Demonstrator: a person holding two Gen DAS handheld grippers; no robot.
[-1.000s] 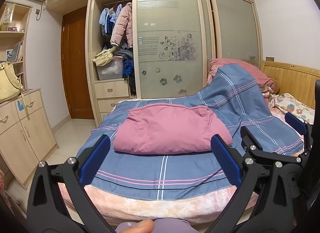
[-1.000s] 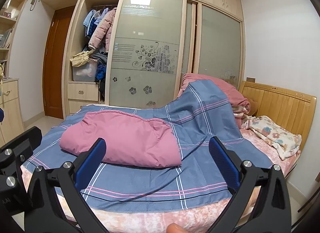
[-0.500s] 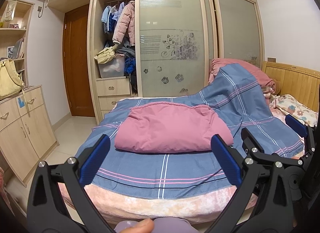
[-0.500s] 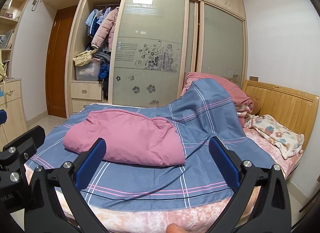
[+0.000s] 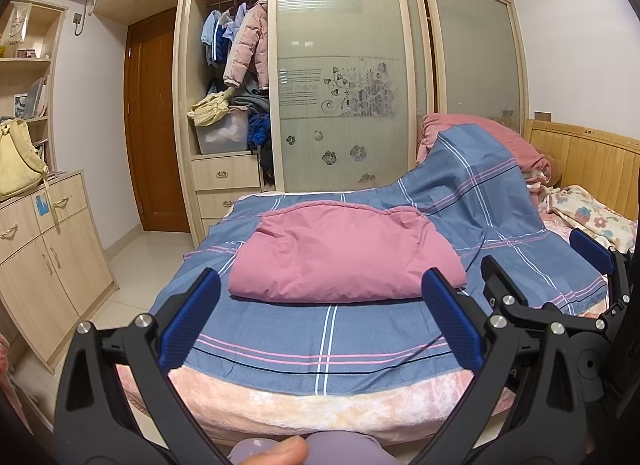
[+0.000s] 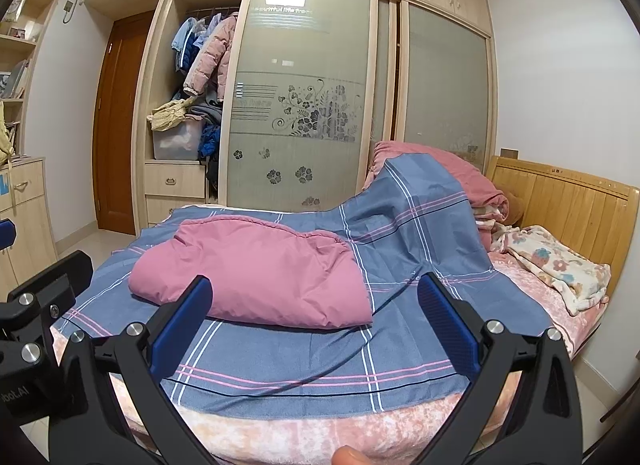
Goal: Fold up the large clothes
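Two grippers' fingers spread, empty; folded pink jacket [image 5: 340,257] lies crosswise on bed [image 5: 340,413].

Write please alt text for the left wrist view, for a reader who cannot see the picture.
A pink padded garment lies folded on a blue plaid sheet covering a bed, seen between the wide-open blue fingers of the left gripper, which holds nothing. Behind stands a wardrobe with frosted sliding doors, one side open showing hanging jackets.
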